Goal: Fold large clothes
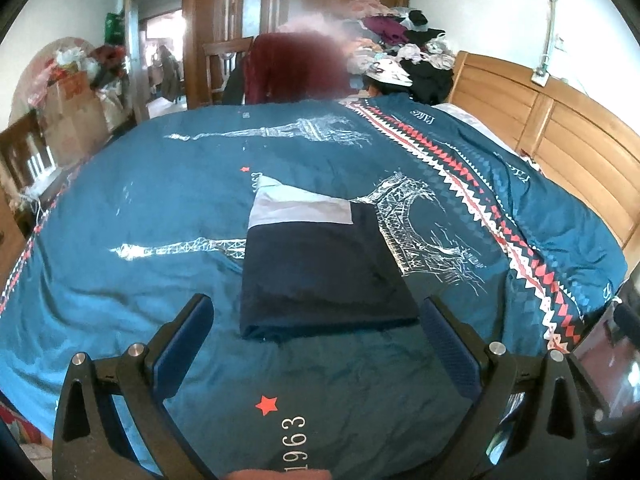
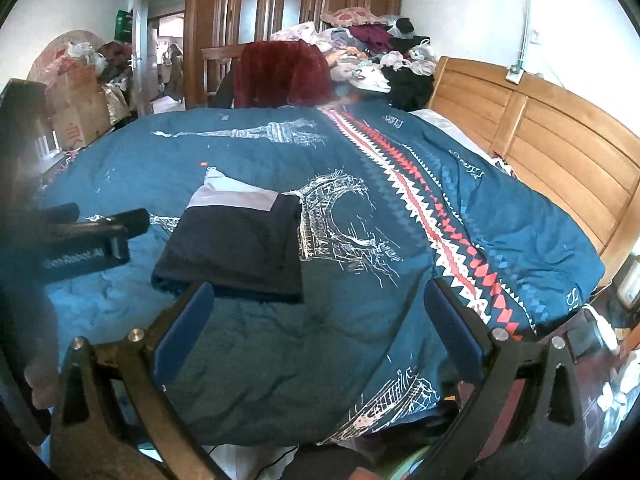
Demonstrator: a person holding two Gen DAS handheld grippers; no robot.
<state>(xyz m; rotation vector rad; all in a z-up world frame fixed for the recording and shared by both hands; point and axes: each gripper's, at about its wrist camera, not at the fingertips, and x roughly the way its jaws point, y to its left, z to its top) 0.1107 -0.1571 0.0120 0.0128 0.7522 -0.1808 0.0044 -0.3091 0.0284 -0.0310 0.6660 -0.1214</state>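
Observation:
A folded dark navy garment [image 1: 320, 276] with a pale grey band at its far end lies flat on the teal bedspread [image 1: 160, 200]. It also shows in the right wrist view [image 2: 236, 248]. My left gripper [image 1: 316, 312] is open and empty, its fingers just short of the garment's near edge. My right gripper [image 2: 320, 300] is open and empty, hovering above the bedspread [image 2: 360, 340] to the right of the garment. The left gripper's body [image 2: 80, 240] shows at the left of the right wrist view.
A wooden headboard [image 1: 560, 128] runs along the right. A heap of loose clothes [image 1: 400, 48] sits at the far end beside a chair draped in dark red cloth [image 1: 288, 68]. Boxes and bags [image 1: 72, 92] stand at the far left by the doorway.

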